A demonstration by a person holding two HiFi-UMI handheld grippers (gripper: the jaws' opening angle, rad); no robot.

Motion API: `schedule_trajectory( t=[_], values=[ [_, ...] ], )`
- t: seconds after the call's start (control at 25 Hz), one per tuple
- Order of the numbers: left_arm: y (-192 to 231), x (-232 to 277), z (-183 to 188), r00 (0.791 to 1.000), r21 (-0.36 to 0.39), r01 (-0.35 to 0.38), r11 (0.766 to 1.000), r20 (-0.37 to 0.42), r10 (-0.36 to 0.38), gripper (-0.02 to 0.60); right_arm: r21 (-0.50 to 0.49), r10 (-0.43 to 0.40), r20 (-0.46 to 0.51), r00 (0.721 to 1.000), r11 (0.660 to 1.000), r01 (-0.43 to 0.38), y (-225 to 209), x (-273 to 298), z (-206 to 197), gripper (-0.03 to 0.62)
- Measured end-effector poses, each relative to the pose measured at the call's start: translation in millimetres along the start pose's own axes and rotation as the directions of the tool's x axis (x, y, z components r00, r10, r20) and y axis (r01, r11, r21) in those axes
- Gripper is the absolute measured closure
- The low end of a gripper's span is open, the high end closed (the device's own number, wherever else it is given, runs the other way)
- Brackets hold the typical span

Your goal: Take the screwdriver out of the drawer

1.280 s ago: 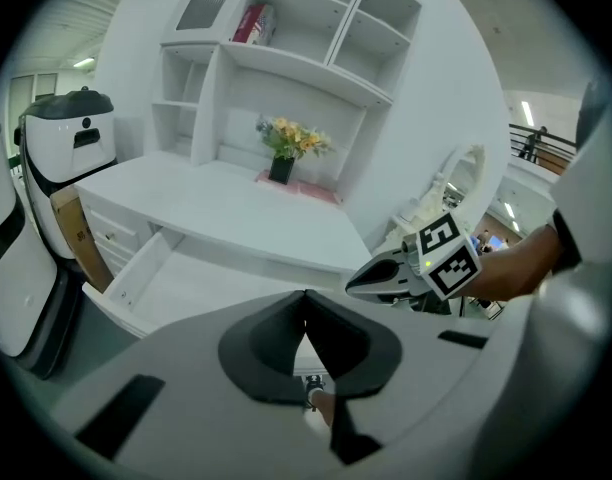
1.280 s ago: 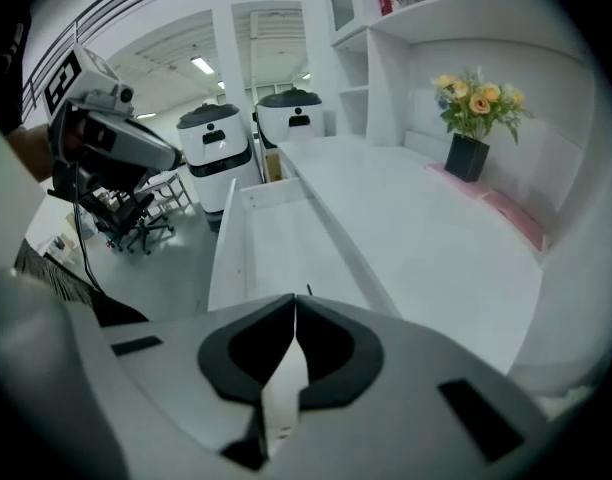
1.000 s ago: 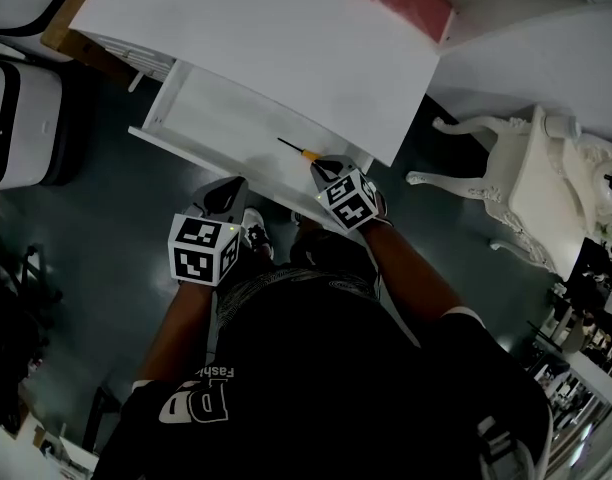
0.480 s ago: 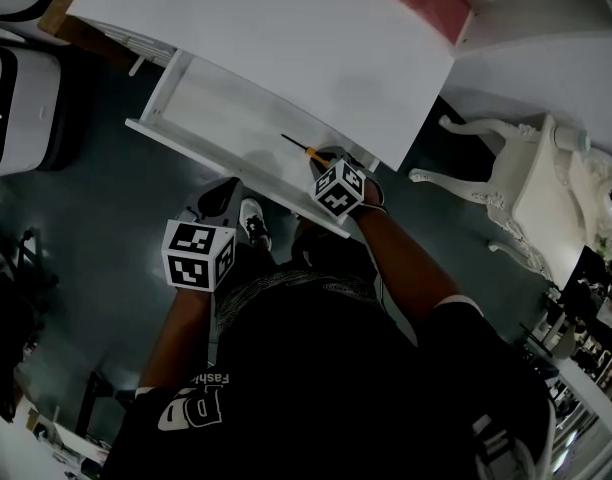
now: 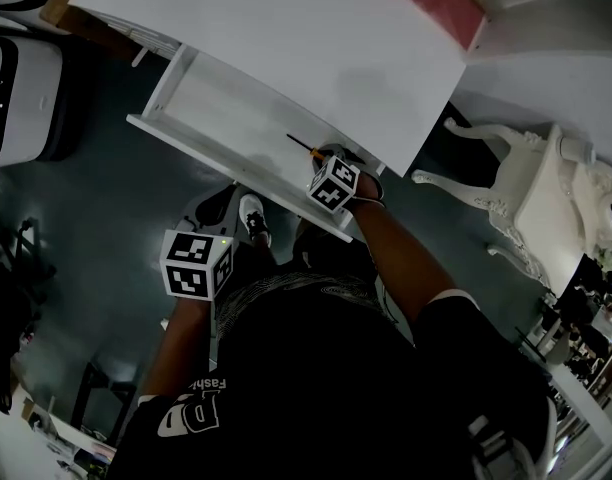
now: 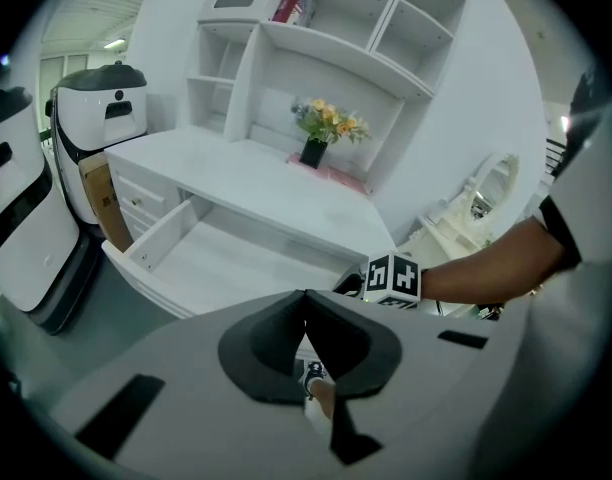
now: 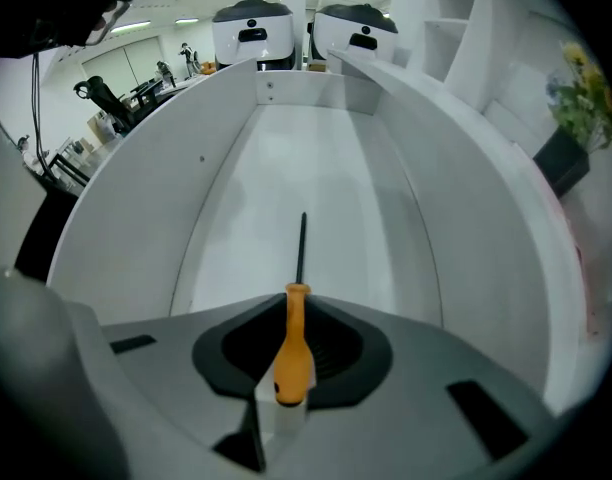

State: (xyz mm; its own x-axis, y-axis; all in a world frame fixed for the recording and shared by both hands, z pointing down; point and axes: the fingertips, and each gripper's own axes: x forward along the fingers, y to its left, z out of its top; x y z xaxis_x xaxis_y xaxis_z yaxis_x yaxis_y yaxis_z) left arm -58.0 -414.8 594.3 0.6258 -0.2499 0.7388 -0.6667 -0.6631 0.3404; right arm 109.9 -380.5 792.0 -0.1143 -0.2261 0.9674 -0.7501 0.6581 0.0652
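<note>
The person's right arm reaches forward and down, bringing the right gripper (image 7: 296, 306) into the right end of the open drawer (image 5: 218, 114), just under the edge of the desk top (image 5: 286, 38). Its jaws are pinched on the orange handle of the screwdriver (image 7: 292, 340), whose dark shaft points away along the drawer floor. The left arm is bent close to the body. The left gripper (image 6: 304, 298) hangs near the drawer front, jaws pressed together and empty.
</note>
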Motion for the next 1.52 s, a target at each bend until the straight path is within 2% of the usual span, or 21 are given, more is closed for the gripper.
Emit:
schedule_trajectory(
  t=[0.44, 0.84, 1.16, 1.52],
  values=[
    [10.3, -6.5, -4.2, 1.0, -0.033, -0.018, 0.999, 0.007, 0.018, 0.568, -0.016, 0.022, -0.052, 0.998, 1.0, -0.023, -0.8, 17.4, 0.5, 0.505],
    [16.2, -15.3, -10.4, 1.0, -0.045, -0.024, 0.999, 0.013, 0.025, 0.568, 0.018, 0.067, -0.089, 0.994, 0.998, -0.066, -0.3, 22.1, 2.1, 0.5],
    [10.5, -22.9, -1.9, 0.999, -0.02, -0.002, 1.0, 0.042, 0.002, 0.568, 0.078, 0.052, -0.099, 0.994, 0.996, -0.045, -1.3, 17.7, 1.8, 0.513],
    [8.0, -35.6, 4.8, 0.998, 0.027, 0.016, 1.0, 0.068, -0.018, 0.568, 0.139, 0.026, -0.034, 0.999, 0.99, -0.021, 2.0, -8.2, 13.8, 0.519]
  ],
)
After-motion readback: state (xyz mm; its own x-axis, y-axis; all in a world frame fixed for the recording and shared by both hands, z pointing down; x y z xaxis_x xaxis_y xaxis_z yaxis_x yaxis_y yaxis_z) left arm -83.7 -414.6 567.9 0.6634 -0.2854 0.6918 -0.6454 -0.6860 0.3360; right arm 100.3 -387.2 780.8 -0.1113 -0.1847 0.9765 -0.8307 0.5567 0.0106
